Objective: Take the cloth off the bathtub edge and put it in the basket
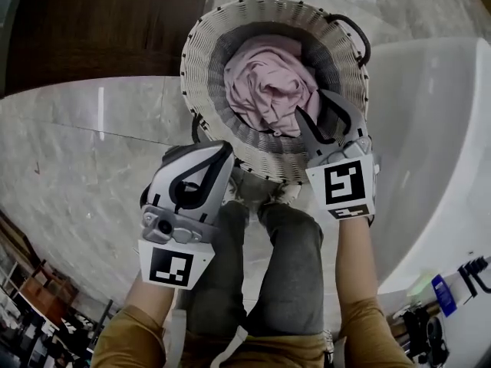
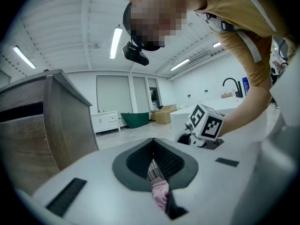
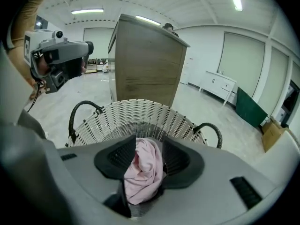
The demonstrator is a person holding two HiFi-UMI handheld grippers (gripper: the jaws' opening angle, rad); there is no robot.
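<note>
Pink cloth (image 1: 268, 83) lay bunched inside wicker basket (image 1: 201, 52), off bathtub (image 1: 445, 129) edge. R gripper (image 1: 318, 107) hung over basket's near rim, jaws spread, cloth seen btwn them, pads not pressing it. L gripper (image 1: 226, 149) just outside rim, jaws pressed together, empty.

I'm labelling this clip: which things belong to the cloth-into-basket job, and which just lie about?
Job: pink cloth, in the wicker basket; bathtub; right gripper, jaws apart over it.
Lying about: wooden cabinet; small items at the tub's corner.
</note>
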